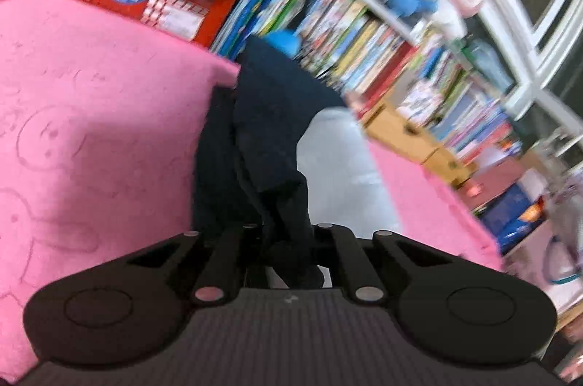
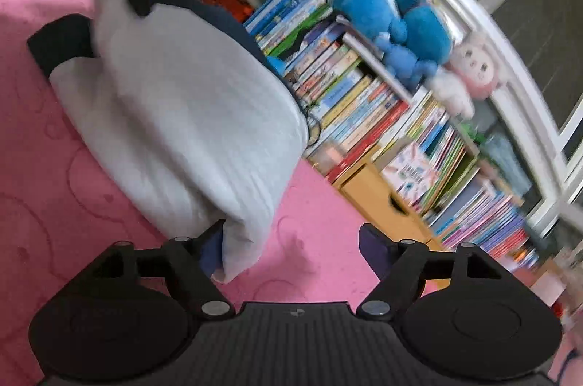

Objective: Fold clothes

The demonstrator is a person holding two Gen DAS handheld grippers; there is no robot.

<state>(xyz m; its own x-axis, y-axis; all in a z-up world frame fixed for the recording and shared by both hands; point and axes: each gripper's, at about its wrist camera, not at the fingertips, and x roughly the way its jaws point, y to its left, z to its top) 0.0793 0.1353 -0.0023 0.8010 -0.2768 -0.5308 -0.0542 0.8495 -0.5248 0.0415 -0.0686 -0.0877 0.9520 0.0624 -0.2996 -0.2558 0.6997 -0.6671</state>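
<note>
Now dark cloth [image 1: 269, 131] sits pinched between left fingers [image 1: 255, 240].

A fuzzy pink blanket embossed with cartoon outlines [image 2: 43, 189] covers the surface. A pale grey ribbed garment with dark navy cuffs [image 2: 189, 116] lies on it, beside the crowded bookshelf [image 2: 364, 101].
</note>
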